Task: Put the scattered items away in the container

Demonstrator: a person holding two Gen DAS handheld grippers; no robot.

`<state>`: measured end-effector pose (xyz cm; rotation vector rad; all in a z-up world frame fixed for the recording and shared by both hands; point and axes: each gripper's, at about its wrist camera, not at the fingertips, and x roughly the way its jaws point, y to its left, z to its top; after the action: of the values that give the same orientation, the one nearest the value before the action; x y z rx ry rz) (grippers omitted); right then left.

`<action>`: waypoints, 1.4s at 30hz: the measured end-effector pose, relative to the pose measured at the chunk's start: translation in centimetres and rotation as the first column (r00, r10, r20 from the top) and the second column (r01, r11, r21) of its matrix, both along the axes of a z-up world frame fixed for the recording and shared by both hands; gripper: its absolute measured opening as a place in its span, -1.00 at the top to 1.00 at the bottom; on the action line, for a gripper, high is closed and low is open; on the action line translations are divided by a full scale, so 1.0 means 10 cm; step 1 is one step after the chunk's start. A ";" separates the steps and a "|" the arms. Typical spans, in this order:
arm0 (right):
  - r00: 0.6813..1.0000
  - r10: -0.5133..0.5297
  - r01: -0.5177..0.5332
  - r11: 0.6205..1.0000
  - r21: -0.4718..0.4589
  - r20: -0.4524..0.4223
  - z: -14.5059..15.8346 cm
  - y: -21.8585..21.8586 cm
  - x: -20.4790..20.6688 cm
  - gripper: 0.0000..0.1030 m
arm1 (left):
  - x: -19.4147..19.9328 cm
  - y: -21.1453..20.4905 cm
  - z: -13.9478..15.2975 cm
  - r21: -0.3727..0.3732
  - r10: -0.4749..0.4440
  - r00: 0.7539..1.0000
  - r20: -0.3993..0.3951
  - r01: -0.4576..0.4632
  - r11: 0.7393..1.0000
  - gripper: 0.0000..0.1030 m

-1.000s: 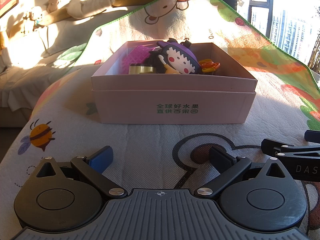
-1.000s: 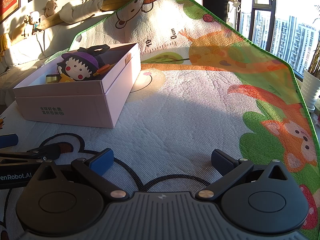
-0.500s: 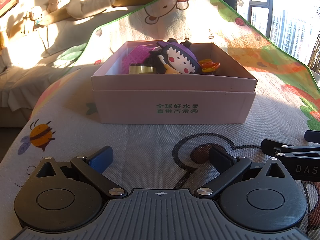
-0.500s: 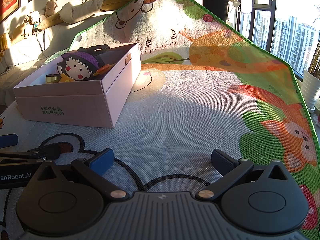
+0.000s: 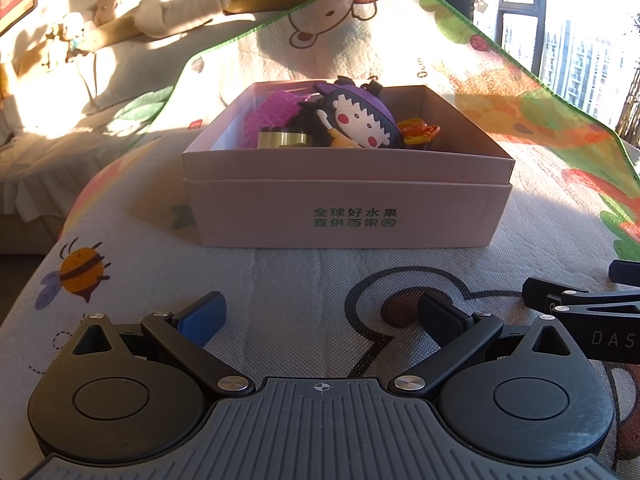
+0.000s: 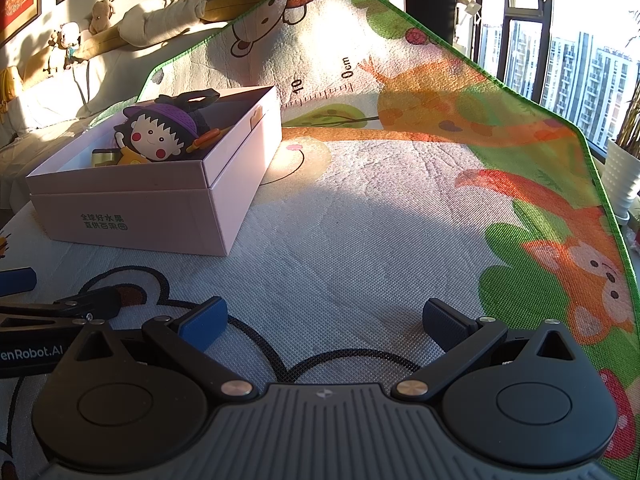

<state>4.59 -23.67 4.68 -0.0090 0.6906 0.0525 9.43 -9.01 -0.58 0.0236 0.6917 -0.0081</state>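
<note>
A cartoon-printed play mat (image 6: pixel 360 240) with a green border covers the support surface, and a pink box (image 5: pixel 348 216) with green lettering rests directly on it, straight ahead of the left fingers and ahead-left of the right fingers, near a printed bee (image 5: pixel 80 272).

We hold our left gripper (image 5: pixel 320 316) and our right gripper (image 6: pixel 322 318) low, side by side, both with fingers spread wide and holding nothing.
</note>
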 end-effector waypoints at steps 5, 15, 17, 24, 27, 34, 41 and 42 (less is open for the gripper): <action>1.000 0.000 0.000 1.000 0.000 0.000 0.00 0.01 0.01 -1.00 | 0.00 0.00 0.00 -0.001 0.000 1.000 0.000 0.000 1.000 -1.00; 1.000 0.000 0.000 1.000 0.001 0.000 0.00 0.00 0.01 -1.00 | 0.00 -0.01 0.00 0.000 0.000 1.000 0.000 0.000 1.000 -1.00; 1.000 0.000 0.000 1.000 0.001 0.000 0.00 0.00 0.01 -1.00 | 0.00 0.00 0.00 0.000 0.000 1.000 0.001 0.000 1.000 -1.00; 1.000 0.000 0.000 1.000 0.001 0.000 0.00 0.00 0.00 -1.00 | 0.00 -0.01 0.00 -0.001 0.001 1.000 0.001 -0.001 1.000 -1.00; 1.000 0.000 0.000 1.000 0.008 0.000 0.00 -0.02 0.00 -1.00 | 0.00 -0.03 0.00 0.009 0.001 1.000 0.002 -0.001 1.000 -1.00; 1.000 0.000 0.000 1.000 0.000 0.000 -0.01 0.00 0.00 -1.00 | 0.00 -0.01 0.00 0.000 0.000 1.000 0.001 0.000 1.000 -1.00; 1.000 0.000 0.000 1.000 0.001 0.000 0.00 0.00 0.00 -1.00 | 0.00 -0.01 0.00 -0.003 0.000 1.000 0.000 0.000 1.000 -1.00; 1.000 0.000 0.000 1.000 0.001 0.000 0.00 0.00 0.00 -1.00 | 0.00 0.00 0.00 -0.003 0.000 1.000 0.001 0.000 1.000 -1.00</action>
<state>4.60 -23.62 4.63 -0.0080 0.6903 0.0530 9.45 -9.05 -0.60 0.0208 0.6912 -0.0091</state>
